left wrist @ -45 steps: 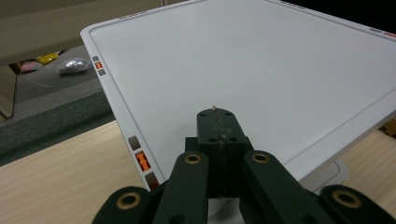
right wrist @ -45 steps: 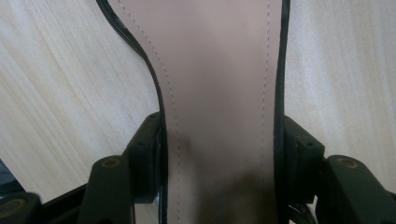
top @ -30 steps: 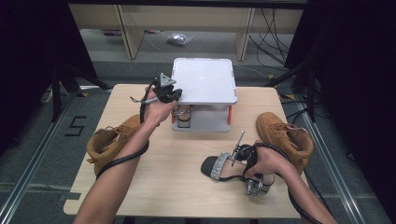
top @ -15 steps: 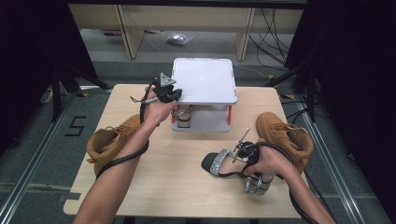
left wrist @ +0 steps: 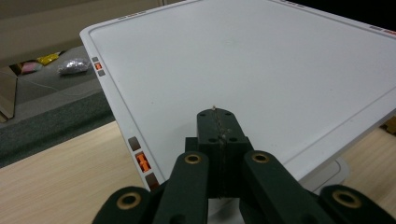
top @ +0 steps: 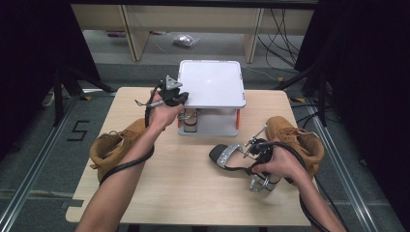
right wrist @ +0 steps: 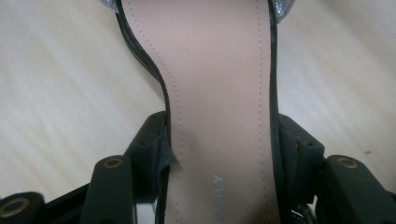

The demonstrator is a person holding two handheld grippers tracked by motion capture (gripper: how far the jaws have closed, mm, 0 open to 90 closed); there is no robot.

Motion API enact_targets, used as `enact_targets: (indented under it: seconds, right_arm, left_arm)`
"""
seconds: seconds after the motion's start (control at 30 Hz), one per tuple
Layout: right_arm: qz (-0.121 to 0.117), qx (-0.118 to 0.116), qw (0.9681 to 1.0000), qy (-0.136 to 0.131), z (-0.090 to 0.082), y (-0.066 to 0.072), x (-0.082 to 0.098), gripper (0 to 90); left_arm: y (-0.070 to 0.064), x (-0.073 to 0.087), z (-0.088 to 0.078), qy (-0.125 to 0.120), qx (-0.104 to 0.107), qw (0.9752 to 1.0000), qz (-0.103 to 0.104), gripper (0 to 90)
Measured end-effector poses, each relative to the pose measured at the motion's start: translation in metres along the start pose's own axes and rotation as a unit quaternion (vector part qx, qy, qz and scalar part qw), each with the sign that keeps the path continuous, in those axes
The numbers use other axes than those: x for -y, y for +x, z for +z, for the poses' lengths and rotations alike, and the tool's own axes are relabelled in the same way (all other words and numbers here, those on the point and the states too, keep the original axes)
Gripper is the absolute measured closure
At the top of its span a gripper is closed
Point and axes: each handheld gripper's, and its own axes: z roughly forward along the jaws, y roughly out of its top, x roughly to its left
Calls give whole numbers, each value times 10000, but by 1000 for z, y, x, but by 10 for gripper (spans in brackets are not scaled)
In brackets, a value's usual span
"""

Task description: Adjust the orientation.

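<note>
From above, the right gripper (top: 255, 151) is closed on a black heeled sandal (top: 232, 157) that lies on the wooden surface (top: 193, 188), toe strap pointing left, its heel end near the person's right hand (top: 280, 164). The step in hand looks like lifting this sandal toward the white two-level rack (top: 211, 83) at the back. A second sandal (top: 190, 120) already sits on the rack's lower shelf, so the free room beside it is the likely target. The left gripper (top: 180, 95) rests at the rack's front left corner, right above that shelf, and may crowd the approach. Two tan boots flank the work: the left boot (top: 112, 147) and the right boot (top: 295, 137), the latter just beside the right hand, so a lift straight up first would avoid brushing it.

Along the left gripper's own view, its fingers (left wrist: 218, 140) are pressed together with nothing between them, lying over the rack's white top (left wrist: 261, 70).

Along the right gripper's view, the fingers (right wrist: 152, 144) pinch the sandal's pink insole (right wrist: 219, 93) by its narrow waist from both edges. That grip sits toward the heel, so I judge the toe may droop; keeping the wrist level should help.
</note>
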Motion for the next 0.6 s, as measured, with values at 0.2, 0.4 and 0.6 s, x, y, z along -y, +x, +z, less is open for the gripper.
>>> enact_targets:
  seconds: [0.2,0.4,0.6]
  right_arm:
    - [1070,389,9919,-569,3,-13,-10,437]
    - [1869,410,9792,-674,11,-15,-26,437]
    - [2068,370,9733,-927,22,-9,-48,437]
  left_arm:
    - [0,0,0,-8,5,10000,-35,898]
    - [0,0,0,0,9,10000,-10,898]
    - [0,0,0,-8,5,10000,-20,898]
